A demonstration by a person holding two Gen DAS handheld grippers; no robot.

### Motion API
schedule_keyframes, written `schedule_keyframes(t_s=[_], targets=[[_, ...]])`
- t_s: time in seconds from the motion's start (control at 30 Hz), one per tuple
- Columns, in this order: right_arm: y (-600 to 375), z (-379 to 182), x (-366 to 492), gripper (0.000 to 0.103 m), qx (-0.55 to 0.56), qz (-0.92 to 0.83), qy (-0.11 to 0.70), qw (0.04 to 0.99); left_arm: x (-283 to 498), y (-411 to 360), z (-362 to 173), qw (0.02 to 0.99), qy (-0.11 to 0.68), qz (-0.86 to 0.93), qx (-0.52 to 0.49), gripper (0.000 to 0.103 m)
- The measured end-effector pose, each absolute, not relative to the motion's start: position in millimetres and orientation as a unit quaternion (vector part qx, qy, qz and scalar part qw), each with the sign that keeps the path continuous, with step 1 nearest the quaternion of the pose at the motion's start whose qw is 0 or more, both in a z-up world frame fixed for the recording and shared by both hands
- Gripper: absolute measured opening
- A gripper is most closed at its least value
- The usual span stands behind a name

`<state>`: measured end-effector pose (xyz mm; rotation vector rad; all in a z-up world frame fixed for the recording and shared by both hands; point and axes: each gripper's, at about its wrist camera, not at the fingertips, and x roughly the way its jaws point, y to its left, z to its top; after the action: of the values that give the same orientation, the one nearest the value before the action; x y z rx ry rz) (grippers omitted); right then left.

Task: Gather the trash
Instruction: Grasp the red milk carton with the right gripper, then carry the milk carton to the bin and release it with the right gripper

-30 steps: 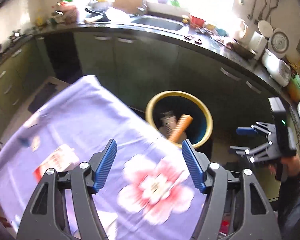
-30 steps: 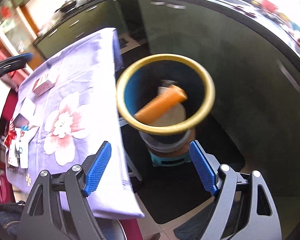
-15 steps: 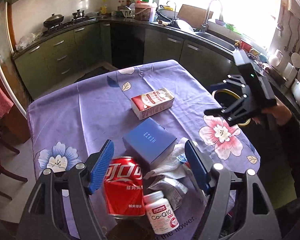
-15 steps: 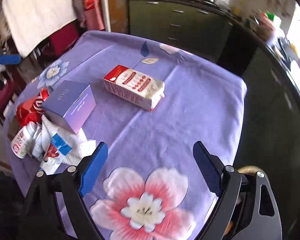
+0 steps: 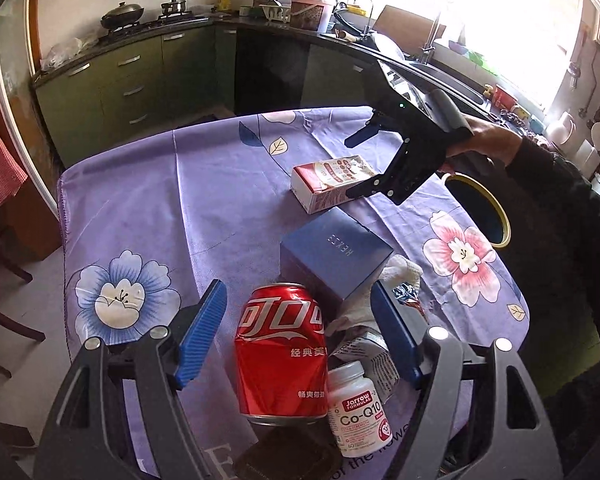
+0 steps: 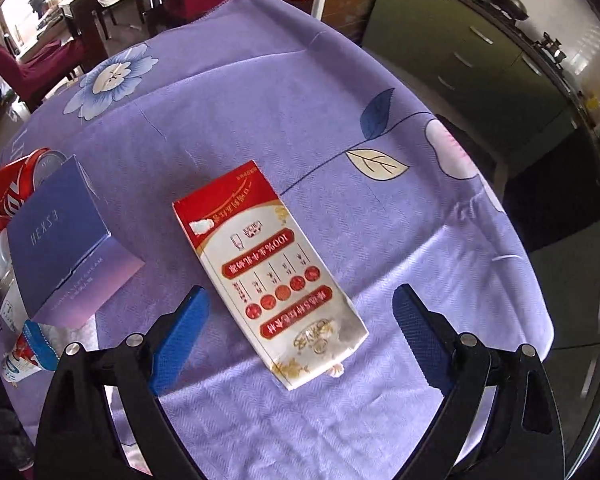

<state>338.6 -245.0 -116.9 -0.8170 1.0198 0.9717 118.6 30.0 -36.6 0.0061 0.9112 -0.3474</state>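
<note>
Purple floral tablecloth (image 6: 284, 92) still carries carton (image 6: 270, 270) at frame centre, blue box (image 6: 66, 246), can (image 5: 282, 350), pill bottle (image 5: 358, 410); right gripper (image 6: 298, 318) and left gripper (image 5: 298, 330) both spread, empty; collecting unfinished.

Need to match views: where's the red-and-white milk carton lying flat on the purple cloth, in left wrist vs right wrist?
Left wrist: red-and-white milk carton sits right of centre in the upper half, partly behind the right gripper.
Right wrist: carton lies centre frame, between the open fingers.
Shared landmark: dark blue square box, beside the carton in both views.
</note>
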Motion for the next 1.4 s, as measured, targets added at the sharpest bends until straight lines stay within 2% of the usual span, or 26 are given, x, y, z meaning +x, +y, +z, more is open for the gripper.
schedule_keyframes(t_s=[0.17, 0.53, 0.57, 0.67, 1.0, 1.3, 1.4], targets=[[-242, -119, 338, 0.075, -0.353, 0.444, 0.472, 0.675, 118, 23, -36, 0.882, 0.438, -0.173, 0.009, 0.071], [-260, -119, 286, 0.073, -0.355, 0.425, 0.493, 0.671, 105, 17, -29, 0.887, 0.425, -0.182, 0.020, 0.073], [-259, -119, 286, 0.070, -0.352, 0.424, 0.491, 0.674, 104, 17, -30, 0.887, 0.425, -0.181, 0.019, 0.073], [-251, -123, 292, 0.053, -0.348, 0.420, 0.492, 0.679, 100, 18, -29, 0.887, 0.424, -0.180, 0.019, 0.073], [-277, -120, 299, 0.052, -0.315, 0.362, 0.505, 0.717, 84, 24, -28, 0.890, 0.422, -0.172, 0.024, 0.077], [-398, -70, 270, 0.052, -0.201, 0.276, 0.501, 0.795, 74, -8, -23, 0.884, 0.414, -0.211, 0.053, 0.077], [-455, -67, 264, 0.053, -0.167, 0.211, 0.520, 0.811, 69, -24, -20, 0.881, 0.408, -0.229, 0.066, 0.082]])
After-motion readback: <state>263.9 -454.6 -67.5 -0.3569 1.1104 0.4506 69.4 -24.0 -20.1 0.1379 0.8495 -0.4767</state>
